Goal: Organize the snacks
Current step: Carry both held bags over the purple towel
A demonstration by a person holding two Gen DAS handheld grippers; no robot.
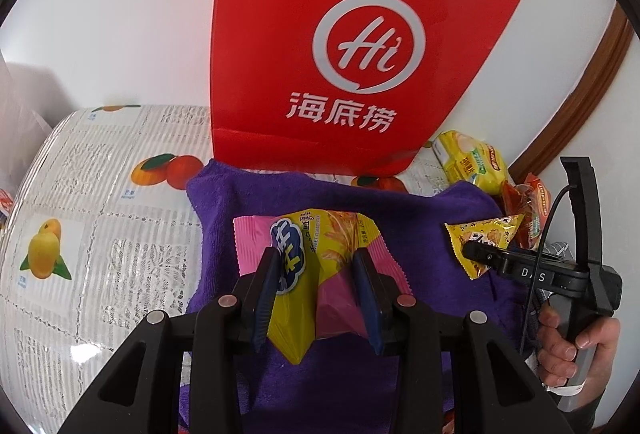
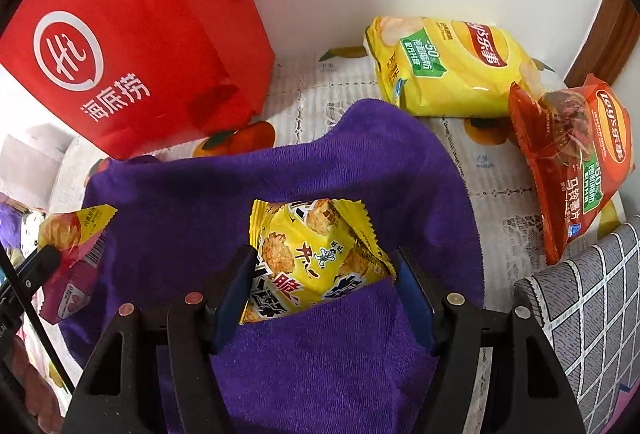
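Note:
My left gripper (image 1: 316, 258) is shut on a pink and yellow sweet potato chip bag (image 1: 312, 234), its blue pads pressing both sides, just above a purple towel (image 1: 224, 201). My right gripper (image 2: 326, 258) is shut on a yellow cracker packet (image 2: 304, 234) over the same purple towel (image 2: 240, 185); a near fold of towel hides the packet's lower edge. The left wrist view shows the right gripper (image 1: 480, 254) with that yellow packet (image 1: 484, 230) at the right, held by a hand (image 1: 568, 346). At the left edge of the right wrist view is the left gripper (image 2: 44, 258).
A tall red paper bag (image 1: 320, 13) stands behind the towel against the white wall. A yellow Lay's bag (image 2: 448, 73) and an orange Lay's bag (image 2: 572, 161) lie at the right on the fruit-print tablecloth (image 1: 100, 213). Grey checked fabric (image 2: 580, 314) sits at the near right.

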